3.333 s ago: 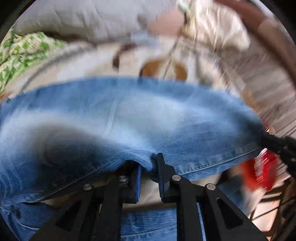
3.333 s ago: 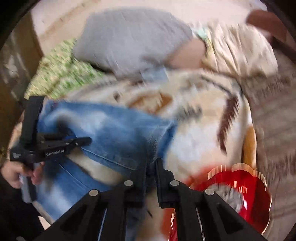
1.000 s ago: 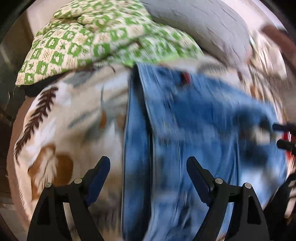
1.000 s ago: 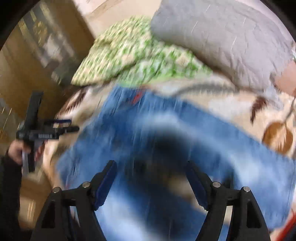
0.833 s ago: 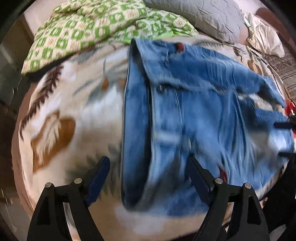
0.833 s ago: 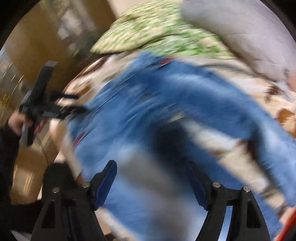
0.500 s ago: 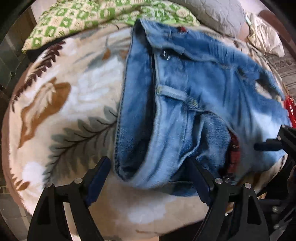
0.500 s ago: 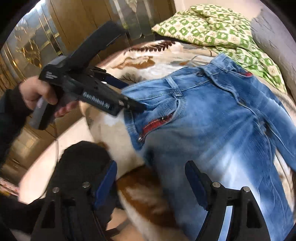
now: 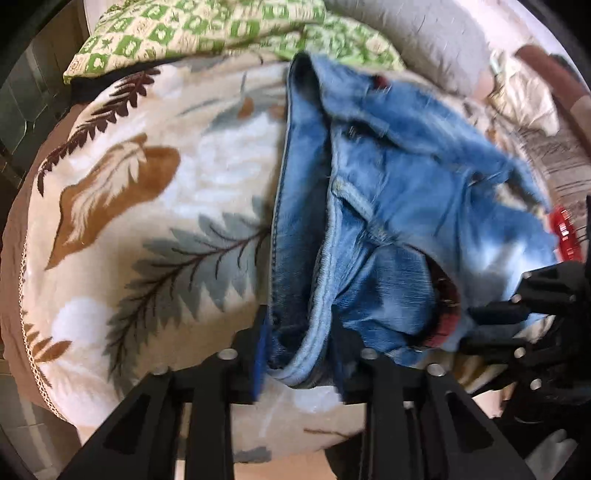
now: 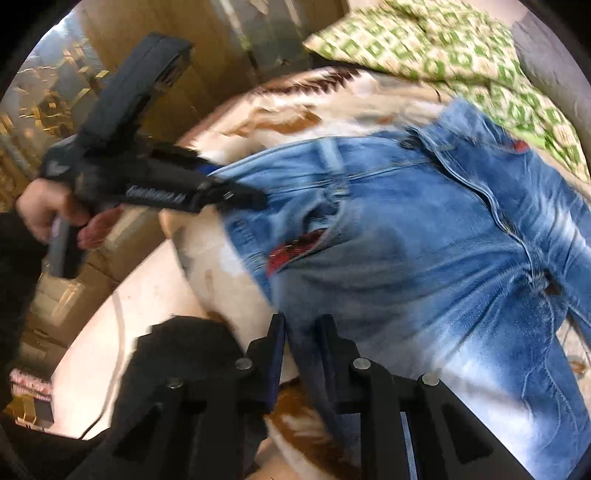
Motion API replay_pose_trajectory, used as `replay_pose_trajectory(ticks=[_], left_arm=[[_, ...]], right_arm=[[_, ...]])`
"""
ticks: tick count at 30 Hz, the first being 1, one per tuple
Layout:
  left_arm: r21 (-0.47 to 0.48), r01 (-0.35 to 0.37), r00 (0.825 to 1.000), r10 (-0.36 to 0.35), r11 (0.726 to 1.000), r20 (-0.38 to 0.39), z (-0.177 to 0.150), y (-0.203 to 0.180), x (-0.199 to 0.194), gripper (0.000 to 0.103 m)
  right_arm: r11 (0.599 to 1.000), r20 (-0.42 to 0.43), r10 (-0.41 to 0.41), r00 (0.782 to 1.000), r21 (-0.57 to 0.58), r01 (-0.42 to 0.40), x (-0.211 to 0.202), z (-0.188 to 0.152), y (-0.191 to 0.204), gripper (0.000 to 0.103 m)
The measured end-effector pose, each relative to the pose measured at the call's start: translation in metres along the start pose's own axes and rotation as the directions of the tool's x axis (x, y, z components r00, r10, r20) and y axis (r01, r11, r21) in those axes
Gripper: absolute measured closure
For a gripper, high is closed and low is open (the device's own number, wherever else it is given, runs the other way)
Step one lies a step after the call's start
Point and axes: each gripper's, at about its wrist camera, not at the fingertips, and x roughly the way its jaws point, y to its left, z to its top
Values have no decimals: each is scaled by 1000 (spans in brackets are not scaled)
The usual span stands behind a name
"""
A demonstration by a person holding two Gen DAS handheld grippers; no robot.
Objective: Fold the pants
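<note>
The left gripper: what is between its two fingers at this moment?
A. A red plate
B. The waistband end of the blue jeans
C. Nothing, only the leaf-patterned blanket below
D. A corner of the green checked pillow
B: in the left wrist view the left gripper has just been closing, and its fingers stand on either side of the folded waistband of the jeans.

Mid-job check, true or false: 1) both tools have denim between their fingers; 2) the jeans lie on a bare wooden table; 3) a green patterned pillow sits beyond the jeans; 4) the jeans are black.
1) True: the left tool grips the jeans at the waistband corner, the right tool at their side edge; both have just been closing.
2) False: they lie on a leaf-patterned blanket.
3) True: green pillow.
4) False: they are blue.
</note>
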Motion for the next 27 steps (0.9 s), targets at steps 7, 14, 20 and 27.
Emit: replay_pose_trajectory(ticks=[7, 14, 20, 27], left_arm=[[-14, -107, 990, 108, 994, 87, 35, -30, -31, 15], [169, -37, 988, 11, 985, 155, 77, -122, -39, 13], [361, 40, 989, -88, 932, 118, 107, -225, -8, 13], [506, 33, 992, -91, 862, 89, 157, -306, 32, 13]], right_arm=[[992, 79, -56, 995, 116, 47, -57, -21, -40, 26], [903, 139, -307, 941, 355, 243, -169, -85, -136, 26], [753, 84, -479, 874, 551, 359, -254, -150, -221, 26], [634, 36, -500, 865, 696, 337, -287, -191, -302, 26]])
